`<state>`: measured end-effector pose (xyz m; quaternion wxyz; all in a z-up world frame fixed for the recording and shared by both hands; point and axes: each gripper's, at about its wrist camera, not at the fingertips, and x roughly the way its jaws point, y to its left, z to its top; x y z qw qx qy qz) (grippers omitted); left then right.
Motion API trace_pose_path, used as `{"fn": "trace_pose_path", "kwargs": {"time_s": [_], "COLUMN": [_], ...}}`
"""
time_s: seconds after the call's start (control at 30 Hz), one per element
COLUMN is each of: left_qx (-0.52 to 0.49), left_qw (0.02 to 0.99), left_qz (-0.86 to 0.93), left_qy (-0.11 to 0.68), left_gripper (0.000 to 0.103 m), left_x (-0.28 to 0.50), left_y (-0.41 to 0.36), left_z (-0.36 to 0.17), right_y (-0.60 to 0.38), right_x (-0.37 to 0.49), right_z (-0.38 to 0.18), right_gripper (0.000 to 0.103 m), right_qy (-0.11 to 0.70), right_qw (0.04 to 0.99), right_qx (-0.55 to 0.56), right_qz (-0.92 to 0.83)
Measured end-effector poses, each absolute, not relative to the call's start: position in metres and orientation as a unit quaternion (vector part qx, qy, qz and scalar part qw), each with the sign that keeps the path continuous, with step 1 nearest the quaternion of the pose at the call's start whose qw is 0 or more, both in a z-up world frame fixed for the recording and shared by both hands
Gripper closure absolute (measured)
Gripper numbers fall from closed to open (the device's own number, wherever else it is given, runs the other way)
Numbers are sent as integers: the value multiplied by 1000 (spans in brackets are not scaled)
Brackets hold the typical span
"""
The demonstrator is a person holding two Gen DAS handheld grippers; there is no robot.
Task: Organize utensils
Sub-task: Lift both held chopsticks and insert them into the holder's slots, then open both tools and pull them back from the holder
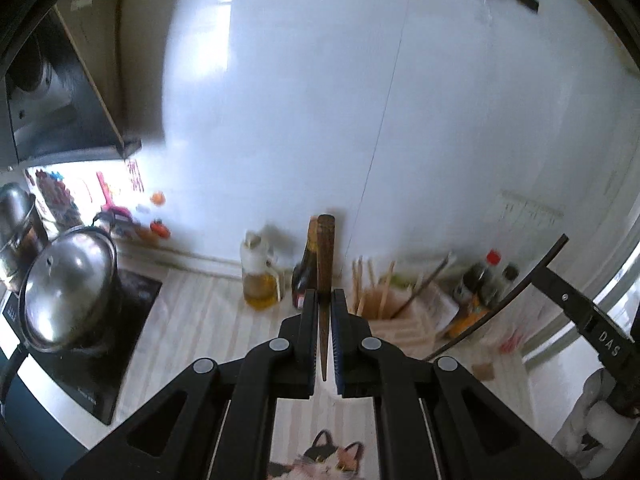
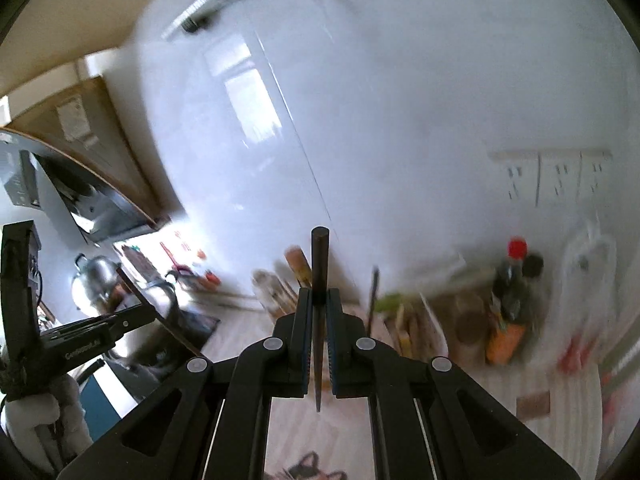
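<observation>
A: Where is the utensil in your left gripper [image 1: 325, 300]?

B: A brown wooden chopstick [image 1: 325, 252] stands between its two pads. The thick blunt end rises toward 12 o'clock above the fingertips; the thin tip points back toward 6 o'clock, down to the camera.

A: How wide is that claw?

B: Nearly closed, clenched on the chopstick, both blue pads pressing its sides.

A: And your right gripper [image 2: 319, 300]?

B: The same picture: a dark chopstick [image 2: 320, 264] is clamped between its pads, blunt end up at 12 o'clock, pointed tip toward 6 o'clock.

A: How are your hands posed?

B: Both grippers tilt downward over a pale striped counter [image 1: 200, 312], facing a white wall. From the left camera, your right gripper shows at 4 o'clock, its chopstick slanting up. From the right camera, your left gripper shows at 8 o'clock.

A: What lies ahead?

B: A wooden holder [image 1: 394, 320] with upright chopsticks sits at 1 o'clock of the left claw, well apart. An oil bottle [image 1: 260, 276] stands at 11 o'clock. A lidded steel pot [image 1: 70, 288] sits at 9 o'clock.
</observation>
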<state>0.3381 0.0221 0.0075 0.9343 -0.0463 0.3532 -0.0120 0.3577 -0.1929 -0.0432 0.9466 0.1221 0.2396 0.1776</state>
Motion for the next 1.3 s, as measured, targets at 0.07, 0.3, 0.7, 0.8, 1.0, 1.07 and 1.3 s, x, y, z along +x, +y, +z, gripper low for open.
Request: {"fn": "trace_pose_path", "kwargs": {"time_s": [0.07,0.3,0.7,0.8,1.0,1.07,1.3], "left_qx": [-47,-44,-56,-62,-74,-74,-86], "left_qw": [938,947,931,927,918,914,893], "left_qz": [-16,-34,-17,-6,0,0,-14], "left_qy": [343,318,360,369,389,399,442], "left_gripper": [99,99,99,99,99,99,95], "left_x": [342,371,431,438,454,461,478], "left_y": [20,5,-18,-24,-33,-33,-28], "left_z": [20,53,18,5,-17,-24,-38], "right_y": [-192,-189,-183,-181,-177,-178,-177], "right_x": [361,393,454,466,482,487,498], "right_z": [-25,10,-29,-44,-66,-71,-90], "right_gripper": [96,97,96,96,96,96,95], "right_qy": [224,206,243,255,273,281,326], "right_qw": [951,962,960,957,951,948,927], "right_qx": [116,89,101,106,118,123,144], "right_qz": [178,154,101,88,79,80,118]}}
